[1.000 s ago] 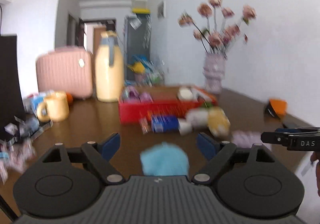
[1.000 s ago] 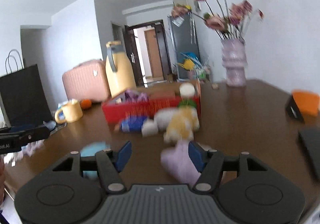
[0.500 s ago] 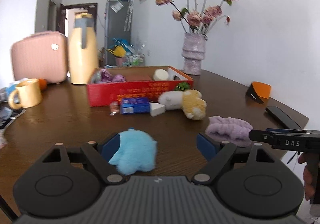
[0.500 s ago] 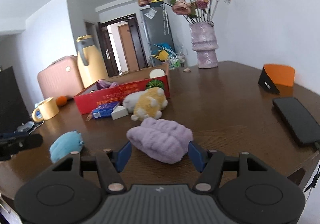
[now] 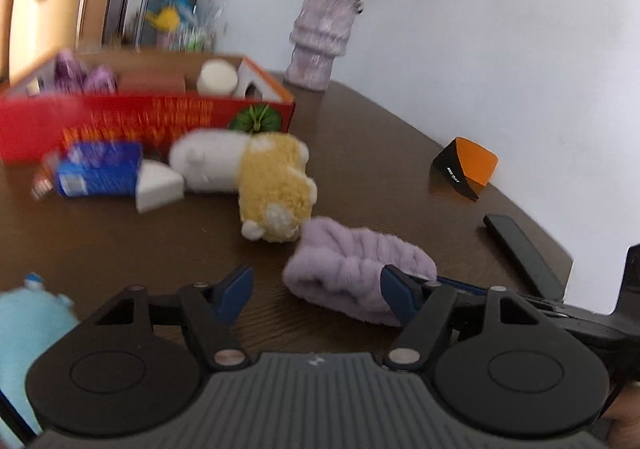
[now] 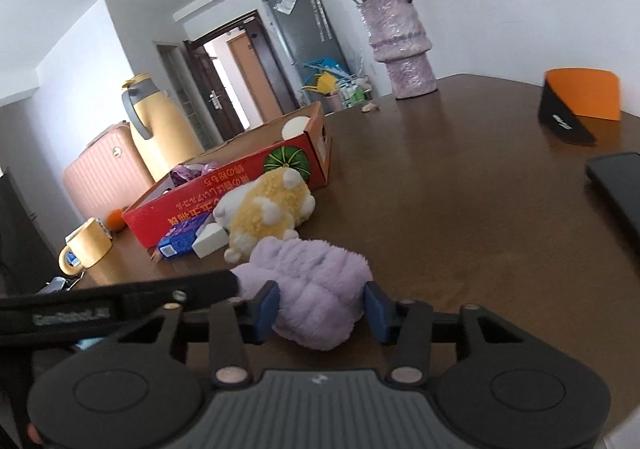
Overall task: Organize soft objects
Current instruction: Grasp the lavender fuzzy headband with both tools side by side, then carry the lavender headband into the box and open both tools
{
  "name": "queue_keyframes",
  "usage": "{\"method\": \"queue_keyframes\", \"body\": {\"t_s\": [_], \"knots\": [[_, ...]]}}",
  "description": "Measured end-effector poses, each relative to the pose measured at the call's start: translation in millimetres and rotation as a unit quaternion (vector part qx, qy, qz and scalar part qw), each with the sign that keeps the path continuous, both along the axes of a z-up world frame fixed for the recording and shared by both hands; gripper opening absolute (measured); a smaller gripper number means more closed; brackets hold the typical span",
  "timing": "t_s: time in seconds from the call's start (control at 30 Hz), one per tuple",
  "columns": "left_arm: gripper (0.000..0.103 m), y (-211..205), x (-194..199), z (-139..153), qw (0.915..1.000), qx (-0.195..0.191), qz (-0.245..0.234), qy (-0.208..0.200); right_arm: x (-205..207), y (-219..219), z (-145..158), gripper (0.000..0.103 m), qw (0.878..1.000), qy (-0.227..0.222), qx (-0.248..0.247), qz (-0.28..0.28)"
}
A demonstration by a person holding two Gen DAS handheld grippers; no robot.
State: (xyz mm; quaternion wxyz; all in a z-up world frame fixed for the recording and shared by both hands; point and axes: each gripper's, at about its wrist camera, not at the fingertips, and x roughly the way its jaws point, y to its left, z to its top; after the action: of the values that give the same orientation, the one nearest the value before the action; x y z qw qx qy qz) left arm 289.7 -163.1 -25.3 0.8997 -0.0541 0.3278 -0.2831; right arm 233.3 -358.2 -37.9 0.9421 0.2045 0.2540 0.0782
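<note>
A fluffy lilac headband [image 6: 312, 281] lies on the dark wooden table [image 6: 460, 217]. My right gripper [image 6: 322, 307] is open with the headband between its blue fingers. My left gripper [image 5: 318, 295] is open and empty, just left of the headband [image 5: 352, 273]. A yellow and white plush [image 5: 276, 185] lies behind it, next to a white plush [image 5: 208, 161]. A light blue plush [image 5: 28, 325] sits at the left wrist view's lower left. A red cardboard box [image 5: 120, 121] stands behind them, with soft things inside.
A blue packet [image 5: 100, 169] and a white wedge [image 5: 156, 185] lie before the box. A lilac vase [image 6: 404, 45], an orange and black stand [image 6: 576, 105] and a black phone [image 6: 620, 189] are to the right. A yellow jug [image 6: 160, 129], mug [image 6: 86, 249] and pink case [image 6: 104, 177] stand to the left.
Both grippers have moved forward and right. The headband now lies between the right fingers. The blue plush has slid out to the left gripper's lower left.
</note>
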Motion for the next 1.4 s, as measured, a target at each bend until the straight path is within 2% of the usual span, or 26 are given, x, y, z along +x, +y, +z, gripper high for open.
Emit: {"method": "queue_keyframes", "body": {"t_s": [0.1,0.17,0.2,0.27,0.37,0.6,0.77,0.8,0.87,0.9,1.0,1.2,1.3,1.4], "knots": [[0.059,0,18,-10,0.9990,-0.027,0.001,0.036,16,-8,-2,0.044,1.000,0.004,0.018,0.020],[0.034,1,27,-15,0.9977,-0.044,0.001,0.052,25,-12,-4,0.042,0.999,0.009,0.027,0.028],[0.032,2,31,-18,0.9967,-0.053,-0.002,0.061,27,-13,-4,0.040,0.999,0.008,0.029,0.029],[0.022,2,35,-20,0.9953,-0.065,-0.008,0.071,31,-15,-4,0.037,0.999,0.008,0.029,0.029],[0.016,3,33,-20,0.9962,-0.061,-0.008,0.062,33,-16,-4,0.030,0.999,0.009,0.026,0.031],[0.014,27,3,-7,0.9972,-0.054,-0.001,0.053,14,-5,4,0.027,0.997,0.005,0.024,0.078],[0.018,53,-34,0,0.9985,-0.027,0.020,0.044,-9,21,9,0.026,0.992,0.004,0.011,0.129],[0.021,57,-40,1,0.9985,-0.022,0.025,0.042,-14,27,9,0.026,0.990,0.004,0.007,0.141],[0.049,70,-55,4,0.9986,-0.016,0.038,0.034,-22,37,9,0.026,0.987,0.006,0.003,0.158],[0.050,78,-61,5,0.9986,-0.013,0.045,0.025,-25,41,9,0.026,0.986,0.007,0.000,0.165],[0.050,98,-72,12,0.9976,-0.012,0.068,0.007,-37,52,11,0.027,0.981,0.006,-0.011,0.192],[0.049,105,-81,7,0.9977,-0.022,0.059,0.023,-51,65,16,0.027,0.979,0.006,-0.021,0.202],[0.043,105,-77,-4,0.9968,-0.026,0.063,0.042,-54,69,16,0.027,0.978,0.009,-0.026,0.205],[0.033,111,-74,-11,0.9956,-0.045,0.057,0.058,-53,70,16,0.027,0.979,0.014,-0.030,0.201]]}}
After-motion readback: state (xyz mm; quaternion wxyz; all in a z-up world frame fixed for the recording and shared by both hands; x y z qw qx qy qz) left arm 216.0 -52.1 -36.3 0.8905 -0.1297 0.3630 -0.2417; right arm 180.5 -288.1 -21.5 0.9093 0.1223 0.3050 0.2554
